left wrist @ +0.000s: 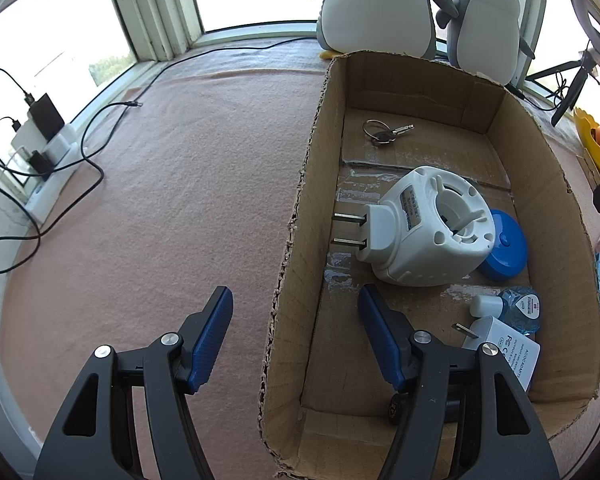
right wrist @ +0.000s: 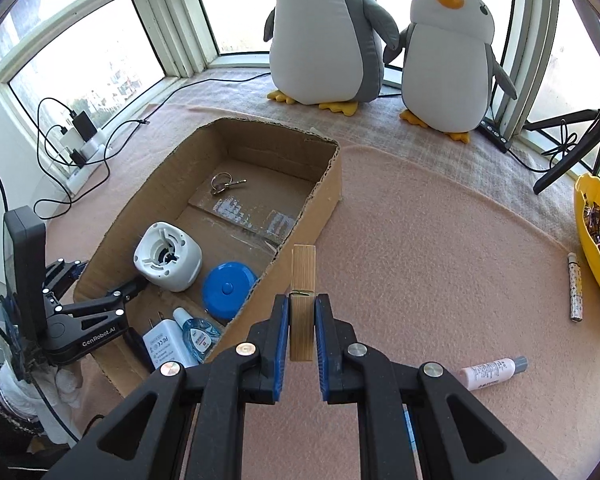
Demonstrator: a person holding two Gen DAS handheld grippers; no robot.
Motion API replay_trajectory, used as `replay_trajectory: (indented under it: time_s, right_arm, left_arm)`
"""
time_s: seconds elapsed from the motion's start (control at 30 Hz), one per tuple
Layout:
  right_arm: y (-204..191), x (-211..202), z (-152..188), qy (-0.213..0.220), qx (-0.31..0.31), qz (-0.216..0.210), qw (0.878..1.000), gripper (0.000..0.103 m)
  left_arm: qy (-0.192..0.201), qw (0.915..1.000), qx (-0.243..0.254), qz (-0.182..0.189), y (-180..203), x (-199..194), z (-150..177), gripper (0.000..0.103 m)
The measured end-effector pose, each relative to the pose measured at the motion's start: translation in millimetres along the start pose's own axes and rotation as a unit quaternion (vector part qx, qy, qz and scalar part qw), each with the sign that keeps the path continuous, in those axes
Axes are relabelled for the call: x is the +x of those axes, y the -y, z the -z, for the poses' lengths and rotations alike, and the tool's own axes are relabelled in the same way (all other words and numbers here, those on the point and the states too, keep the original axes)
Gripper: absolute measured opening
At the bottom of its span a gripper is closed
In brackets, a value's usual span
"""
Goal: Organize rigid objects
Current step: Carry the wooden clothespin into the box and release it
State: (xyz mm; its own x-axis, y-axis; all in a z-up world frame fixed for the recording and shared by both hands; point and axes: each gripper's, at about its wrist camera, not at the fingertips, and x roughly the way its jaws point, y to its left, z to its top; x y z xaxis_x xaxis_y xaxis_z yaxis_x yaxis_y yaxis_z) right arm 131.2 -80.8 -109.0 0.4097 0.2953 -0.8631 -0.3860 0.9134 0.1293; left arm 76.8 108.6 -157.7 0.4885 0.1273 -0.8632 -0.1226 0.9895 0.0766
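Observation:
My right gripper (right wrist: 302, 320) is shut on a wooden clothespin (right wrist: 303, 272), which stands upright between the blue pads, lifted above the pink cloth just right of the cardboard box (right wrist: 324, 200). My left gripper (left wrist: 296, 320) is open and straddles the near left wall of the box (left wrist: 308, 200), one finger outside and one inside, neither pad touching it. Inside the box lie a key ring (left wrist: 384, 132), a white plug-in device (left wrist: 424, 224), a blue round tape measure (left wrist: 504, 246), a small blue bottle (left wrist: 516, 310) and a white adapter (left wrist: 508, 352).
Two plush penguins (right wrist: 328, 32) stand by the window behind the box. A white tube (right wrist: 492, 372) and a patterned cylinder (right wrist: 575, 286) lie on the cloth at right, near a yellow bowl (right wrist: 592, 240). A power strip with cables (left wrist: 40, 148) sits at far left.

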Motion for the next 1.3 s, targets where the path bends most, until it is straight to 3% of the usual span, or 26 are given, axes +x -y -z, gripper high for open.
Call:
replay_trajectory:
  time_s: [0.33,0.7,1.3]
  right_arm:
    - [-20.3,10.2,-22.1,0.011,-0.002,-0.014,1.000,0.012]
    - [-34.2,31.2,-41.3,0.003,-0.019,-0.001,1.000,0.012]
    - [-37.5,44.0,-46.6,-0.005,-0.026,0.014,1.000,0.012]
  left_arm:
    - [0.000,1.0000,0.000,-0.001,-0.1,-0.2,-0.1,0.066]
    - [0.000,1.0000,0.000,0.000,-0.2,-0.3,-0.1,0.066]
    - [0.000,1.0000,-0.001,0.000,-0.6,-0.5,-0.3,0.066]
